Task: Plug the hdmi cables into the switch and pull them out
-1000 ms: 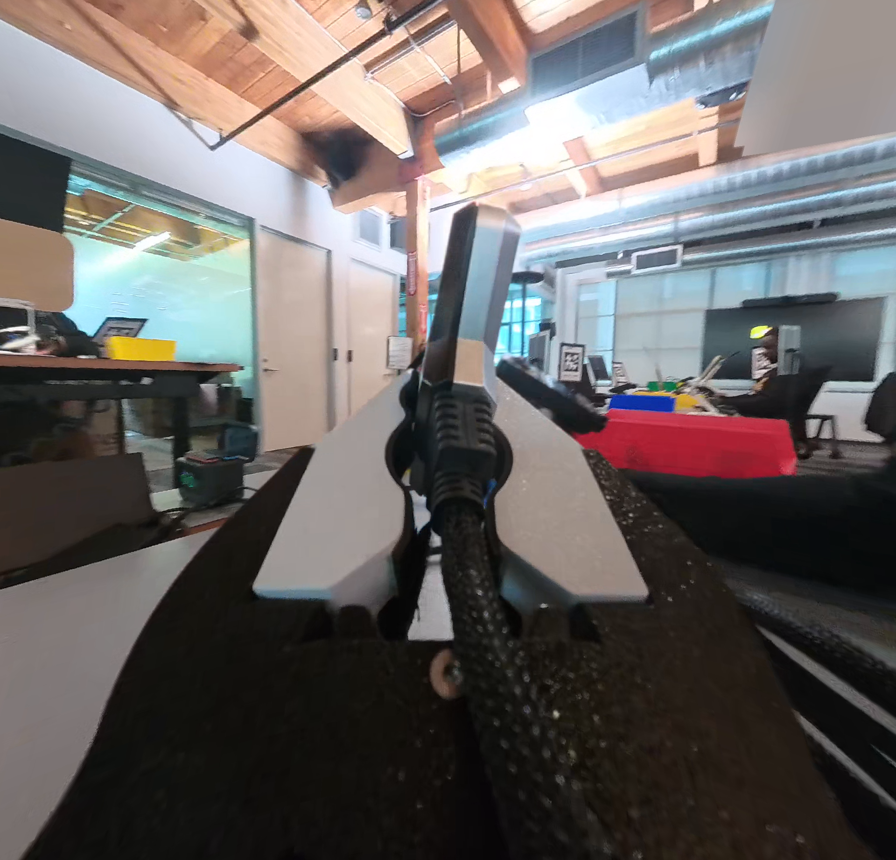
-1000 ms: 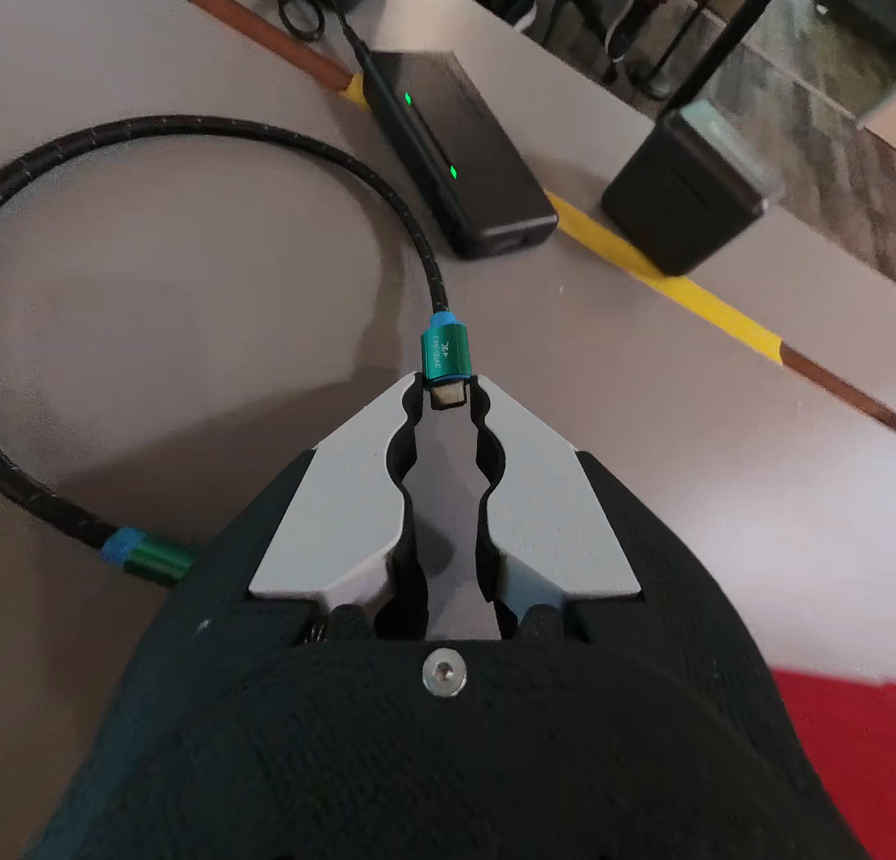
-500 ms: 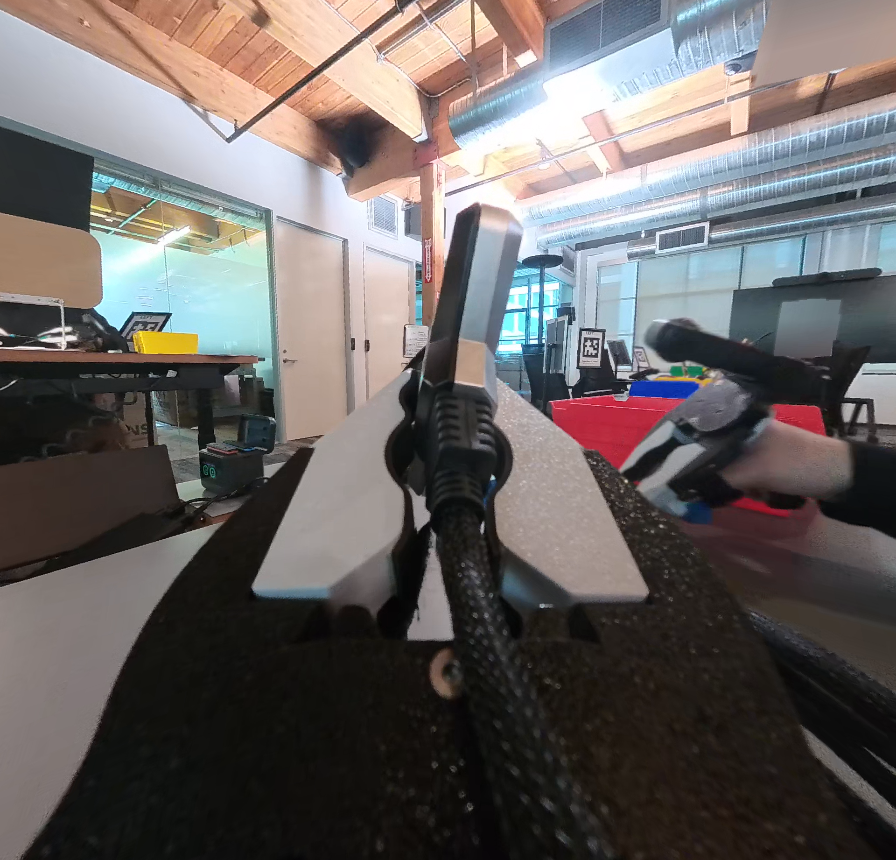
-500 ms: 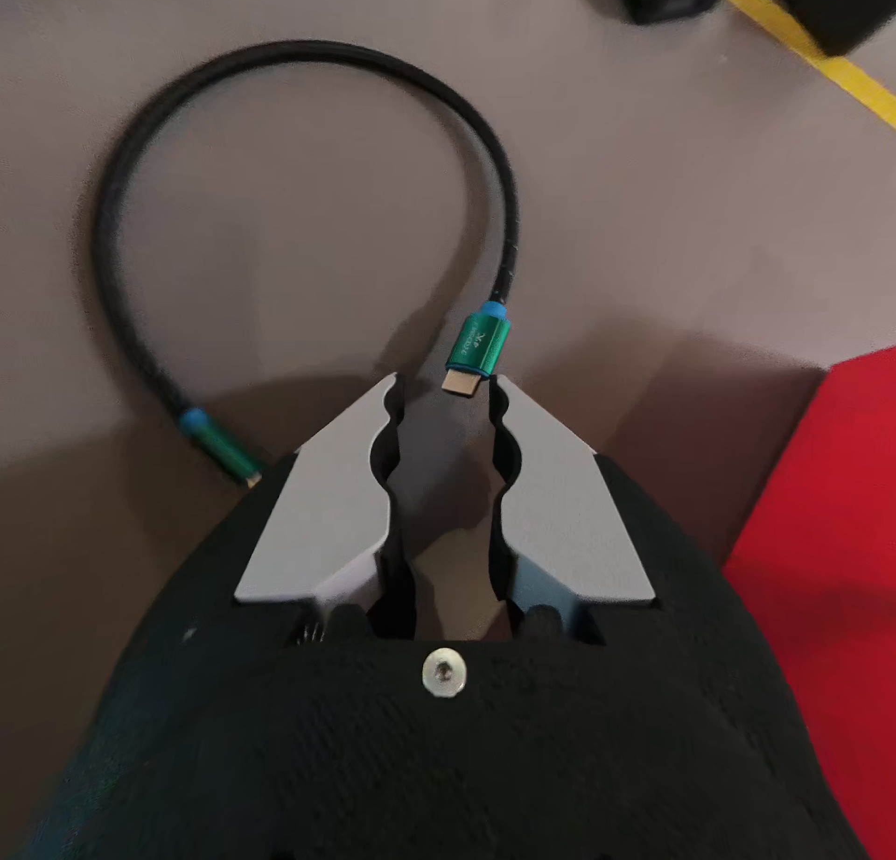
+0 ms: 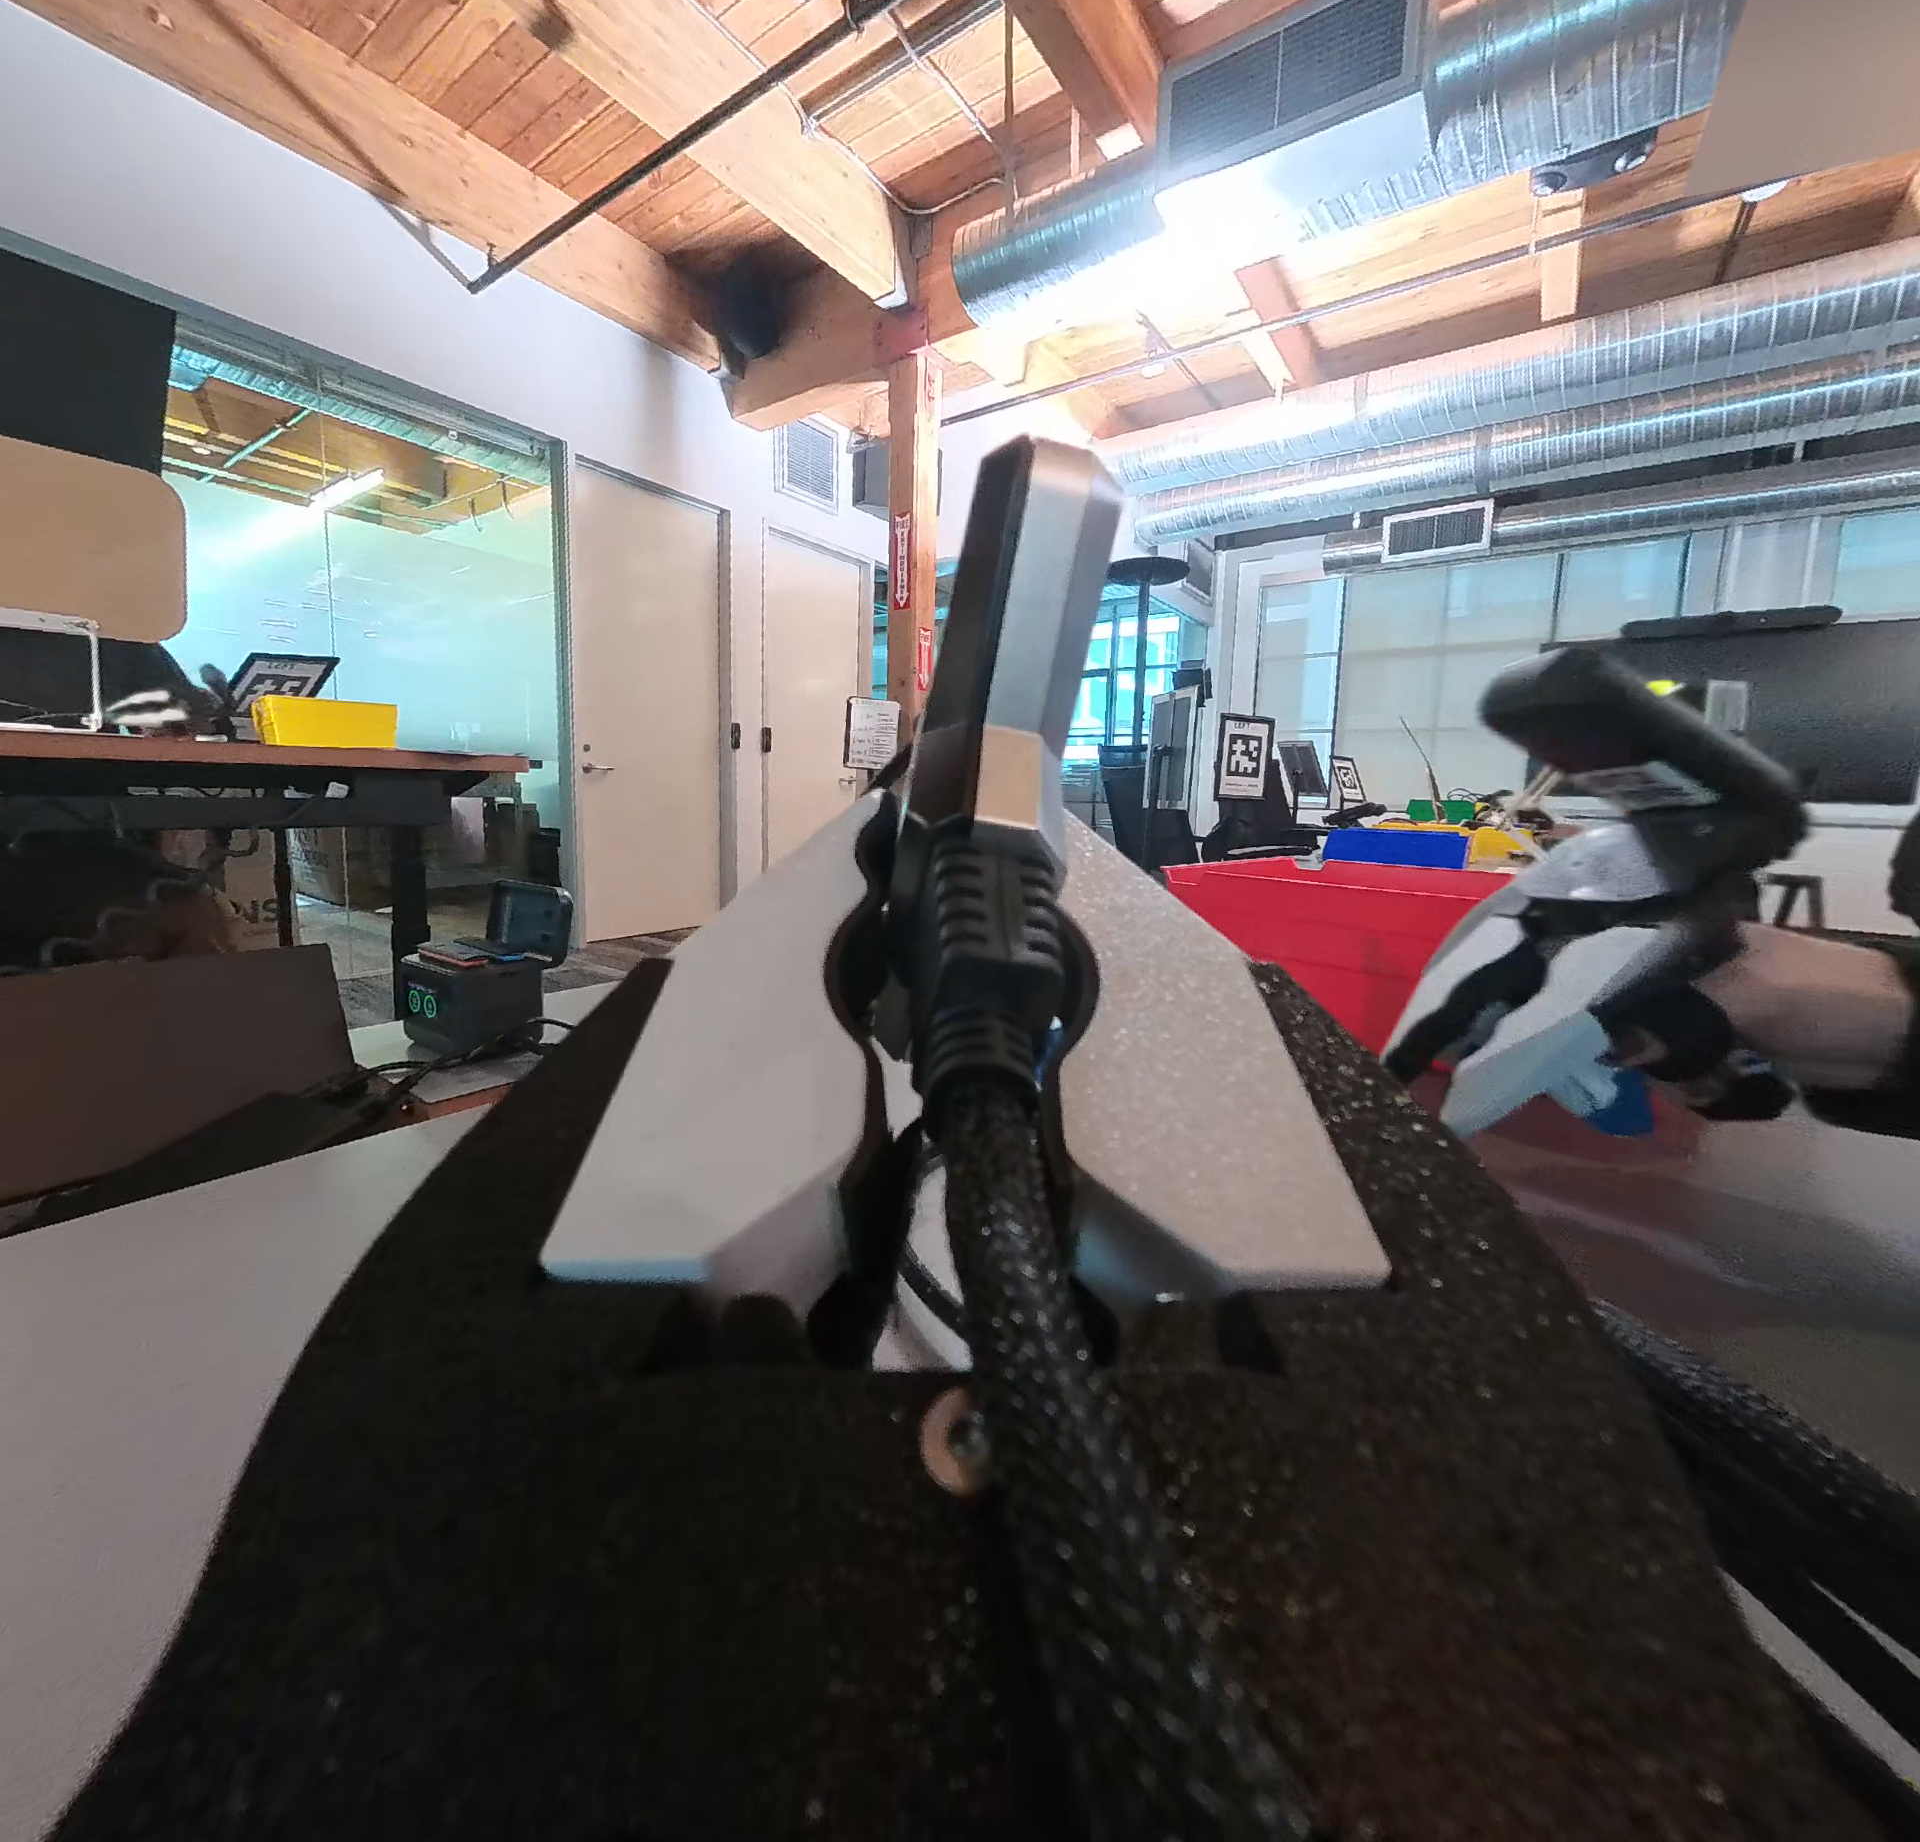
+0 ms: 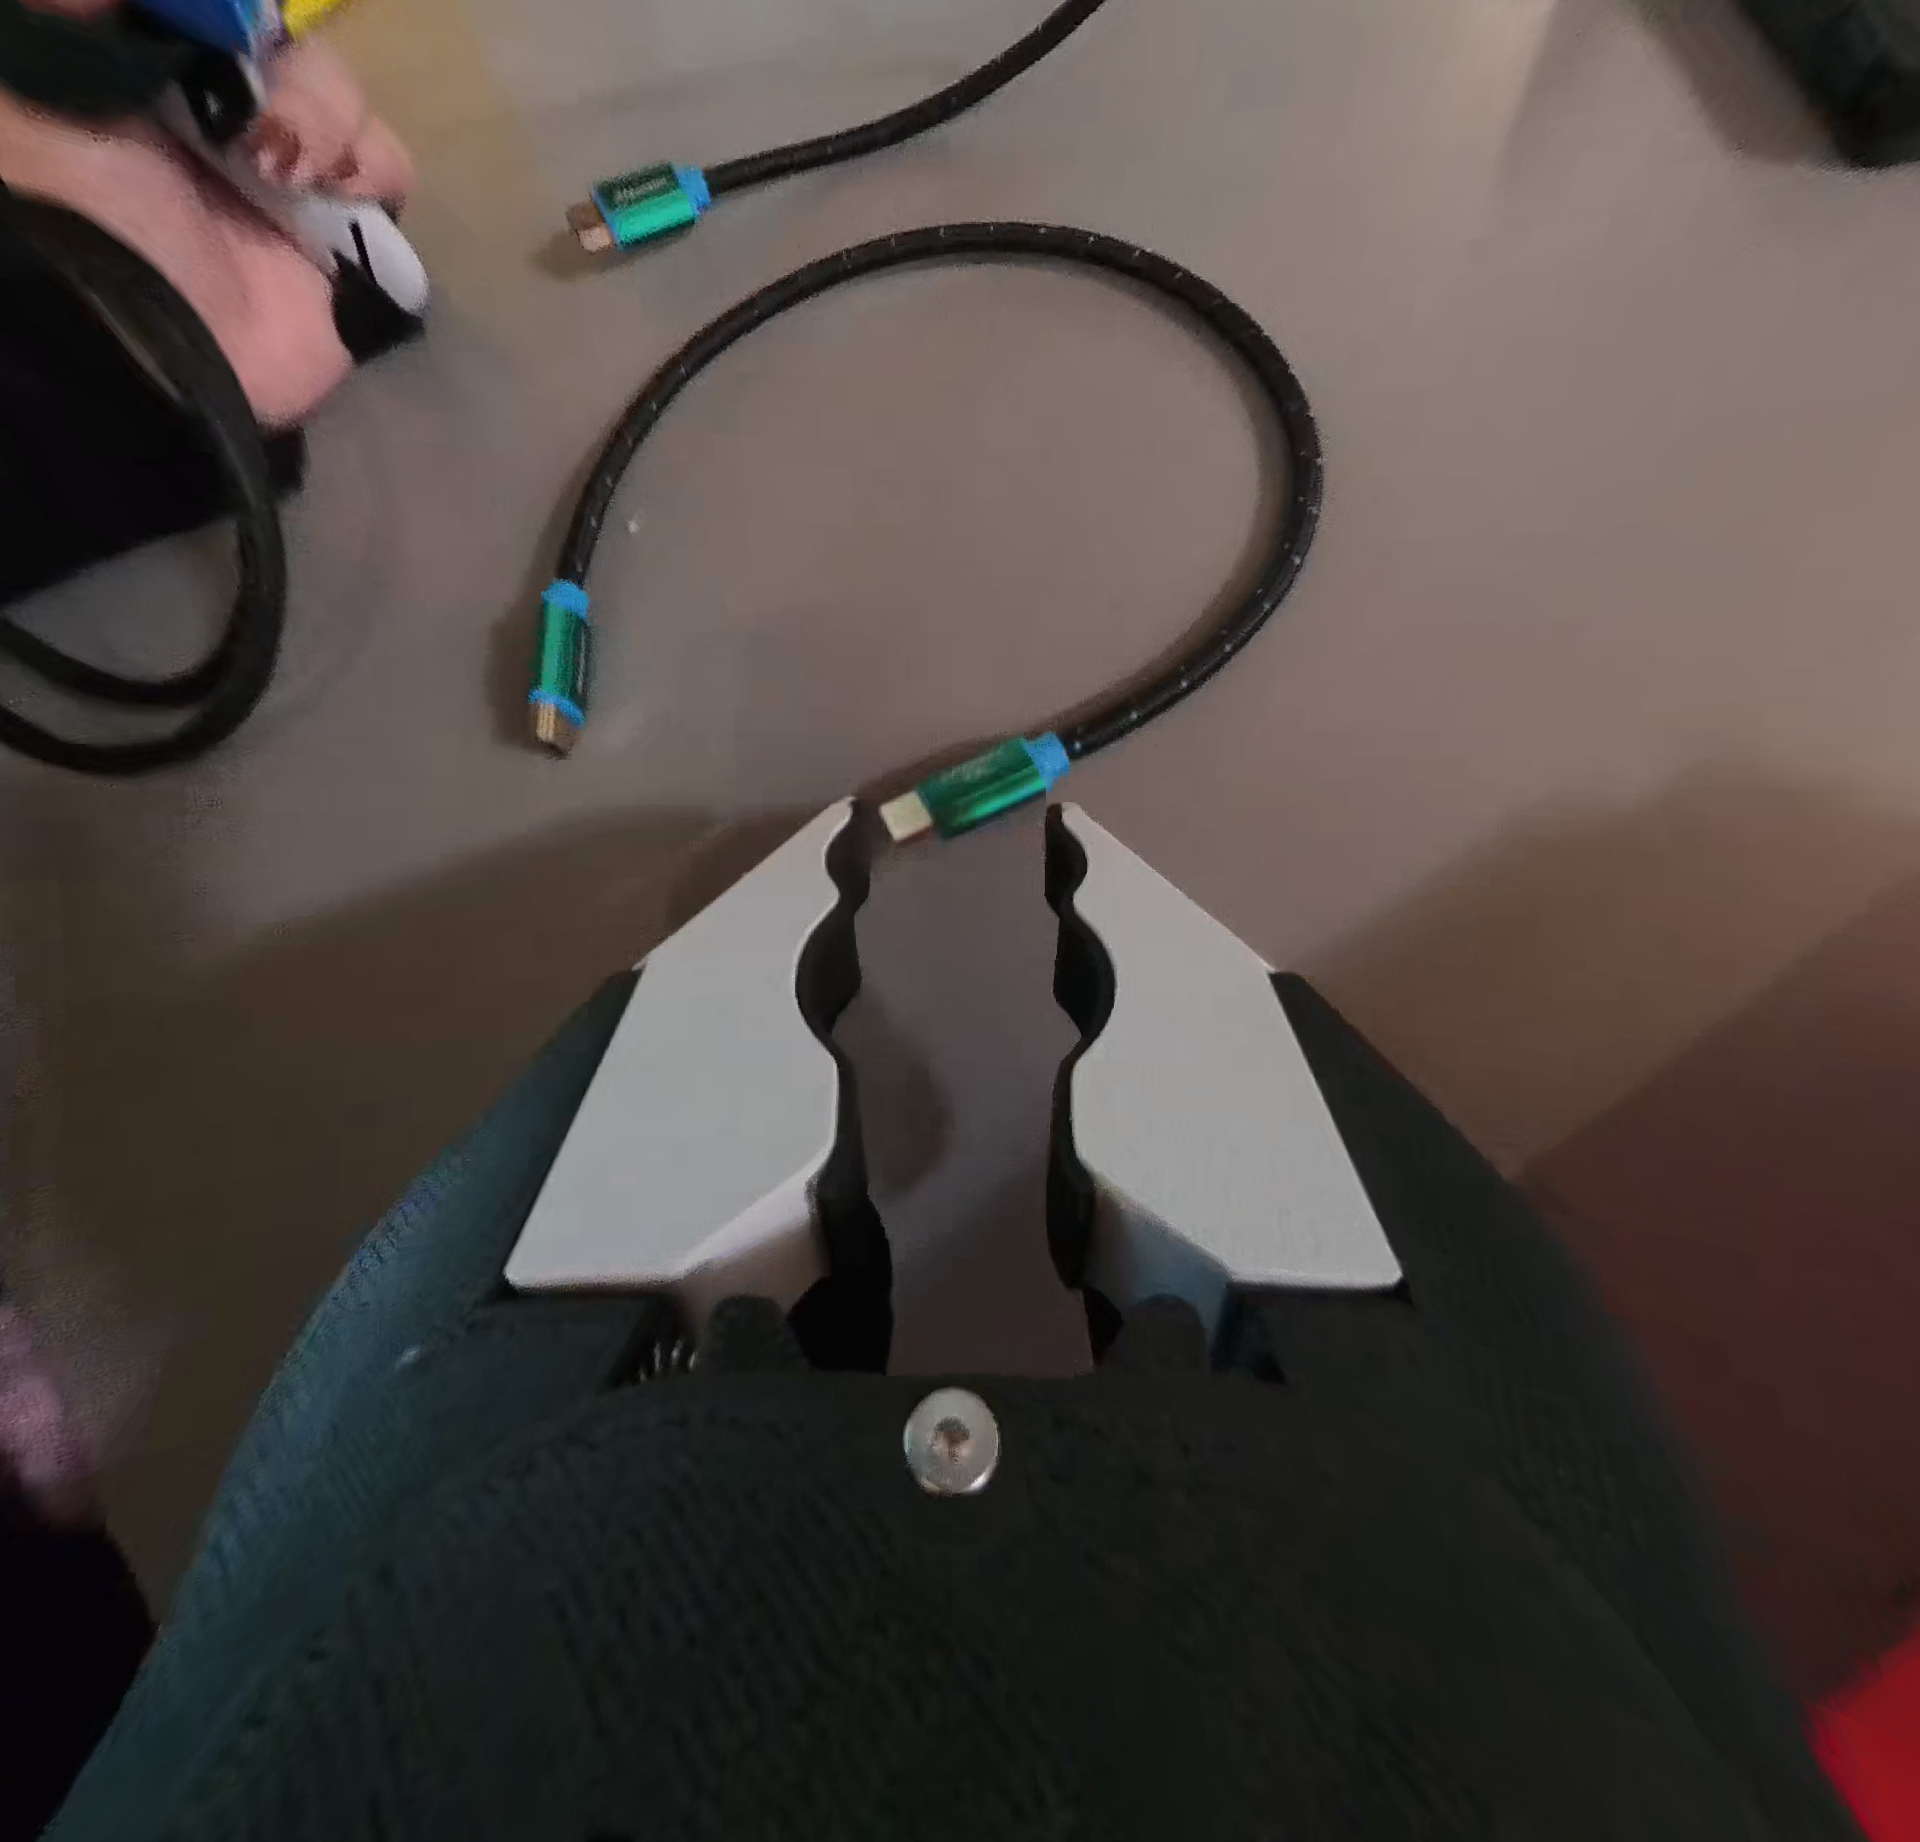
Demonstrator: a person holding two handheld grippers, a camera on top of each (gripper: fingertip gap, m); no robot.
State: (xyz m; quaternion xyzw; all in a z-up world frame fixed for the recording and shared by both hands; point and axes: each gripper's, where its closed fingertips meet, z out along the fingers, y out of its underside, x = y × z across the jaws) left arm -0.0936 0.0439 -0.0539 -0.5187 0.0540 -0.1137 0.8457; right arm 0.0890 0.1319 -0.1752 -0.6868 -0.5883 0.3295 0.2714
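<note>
My left gripper (image 5: 977, 826) is shut on the base of the silver HDMI switch (image 5: 1023, 629), at its ribbed black cable boot (image 5: 987, 951), and holds it upright in the air. Its black braided cable (image 5: 1018, 1273) runs back over the gripper. My right gripper (image 6: 951, 821) is open and empty above the grey table (image 6: 1558, 442); it also shows in the left wrist view (image 5: 1496, 1023). A green HDMI plug (image 6: 982, 784) lies on the table just past its fingertips, untouched. The short cable (image 6: 1288, 462) loops round to a second green plug (image 6: 561, 654).
A third green plug (image 6: 644, 203) on another cable lies farther off. A hand with the left gripper (image 6: 260, 265) and a thick black cable loop (image 6: 249, 566) are at the left. A black device (image 6: 1849, 26) sits top right. Red bins (image 5: 1330, 919) stand beyond the table. My right fingertips sit around 25 centimetres from my left ones. My left tips are about 35 centimetres from the black device (image 6: 1849, 26), my right tips only 30 centimetres.
My right gripper opened and let go of the green plug, which now lies on the table, and drew back and swung round. The left gripper keeps its hold on the switch.
</note>
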